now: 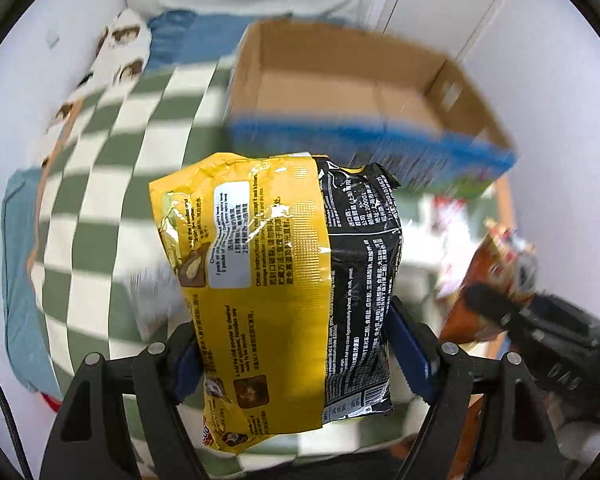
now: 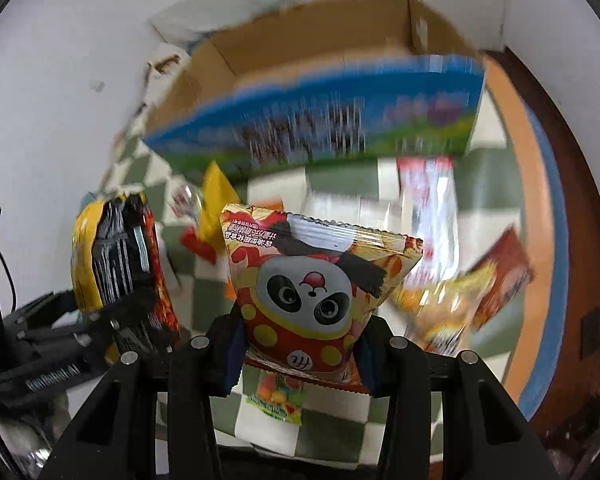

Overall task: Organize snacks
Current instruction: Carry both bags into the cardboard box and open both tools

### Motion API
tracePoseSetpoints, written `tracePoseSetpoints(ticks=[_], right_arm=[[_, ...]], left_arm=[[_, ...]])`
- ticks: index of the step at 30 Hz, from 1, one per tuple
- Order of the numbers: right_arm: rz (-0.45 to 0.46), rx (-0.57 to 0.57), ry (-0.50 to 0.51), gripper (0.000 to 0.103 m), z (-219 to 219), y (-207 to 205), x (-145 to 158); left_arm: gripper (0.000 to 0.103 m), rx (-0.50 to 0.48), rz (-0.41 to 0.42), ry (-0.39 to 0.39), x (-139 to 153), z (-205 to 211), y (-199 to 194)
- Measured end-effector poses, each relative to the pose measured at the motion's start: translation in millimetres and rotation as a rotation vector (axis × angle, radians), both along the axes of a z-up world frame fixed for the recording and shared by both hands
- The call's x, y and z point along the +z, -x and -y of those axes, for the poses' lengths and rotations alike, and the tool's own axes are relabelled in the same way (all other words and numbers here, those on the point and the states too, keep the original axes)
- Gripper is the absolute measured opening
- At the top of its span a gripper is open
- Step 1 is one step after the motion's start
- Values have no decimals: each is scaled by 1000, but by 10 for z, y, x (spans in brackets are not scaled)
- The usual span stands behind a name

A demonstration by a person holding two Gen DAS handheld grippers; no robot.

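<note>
**Two packets up, box ahead**

A green-and-white checked cloth (image 1: pixel 112 152) covers the surface, white walls behind. At the far side stands an open cardboard box (image 1: pixel 340 92), seemingly empty. The left gripper (image 1: pixel 296 356) has its jaws closed on the lower half of a yellow-and-black noodle pack (image 1: pixel 284 280), held off the cloth. The right gripper (image 2: pixel 300 352) pinches a panda packet (image 2: pixel 312 292) near its bottom seam. Loose snacks (image 2: pixel 452 292) lie to the right. Both bags look light, crinkly, slippery and crushable; a seam or lower edge is probably the safest hold.

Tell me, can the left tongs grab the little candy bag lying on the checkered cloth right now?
Probably not yet. The left tongs are already clamped on the yellow noodle packet, so they are full; the candy bag lies under the right tongs.
</note>
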State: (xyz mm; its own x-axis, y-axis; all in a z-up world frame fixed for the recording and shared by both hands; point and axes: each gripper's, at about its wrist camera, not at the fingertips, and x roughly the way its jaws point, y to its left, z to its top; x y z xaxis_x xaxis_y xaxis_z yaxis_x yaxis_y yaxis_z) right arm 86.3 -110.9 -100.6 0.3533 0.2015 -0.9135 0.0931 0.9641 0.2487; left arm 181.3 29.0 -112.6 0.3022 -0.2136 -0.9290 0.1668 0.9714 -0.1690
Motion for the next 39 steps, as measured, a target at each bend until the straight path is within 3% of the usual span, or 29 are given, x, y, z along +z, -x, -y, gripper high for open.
tracePoseSetpoints(ticks=[7, 12, 17, 23, 26, 32, 33, 35, 36, 37, 39], right_arm=[[101, 44, -29, 48, 304, -730, 556], [114, 73, -10, 48, 532, -1563, 642], [39, 126, 4, 48, 612, -2388, 325], [-92, 183, 29, 48, 673, -3033, -253], [-133, 189, 29, 48, 713, -3247, -442], [-177, 209, 29, 48, 679, -3471, -618], [-190, 209, 28, 51, 681, -3506, -660], [-210, 192, 26, 73, 699, -3498, -713], [-215, 184, 19, 89, 712, -3528, -741], [-221, 171, 12, 94, 737, -3540, -755], [-223, 151, 7, 94, 742, -3537, -764]], left_arm=[[79, -13, 63, 33, 461, 429, -843], [79, -12, 10, 17, 312, 763, -1770], [79, -8, -121, 16, -114, 912, -2498], [79, 3, -233, 0, -573, 997, -2946], [79, -3, -255, -19, -724, 1036, -3090], [77, -24, -255, -50, -758, 1133, -3212], [79, -28, -258, -54, -773, 1145, -3244], [79, -25, -261, -62, -815, 1138, -3263], [79, -24, -268, -63, -843, 1125, -3269], [81, -26, -277, -61, -850, 1150, -3249], [82, -22, -281, -68, -873, 1114, -3215]])
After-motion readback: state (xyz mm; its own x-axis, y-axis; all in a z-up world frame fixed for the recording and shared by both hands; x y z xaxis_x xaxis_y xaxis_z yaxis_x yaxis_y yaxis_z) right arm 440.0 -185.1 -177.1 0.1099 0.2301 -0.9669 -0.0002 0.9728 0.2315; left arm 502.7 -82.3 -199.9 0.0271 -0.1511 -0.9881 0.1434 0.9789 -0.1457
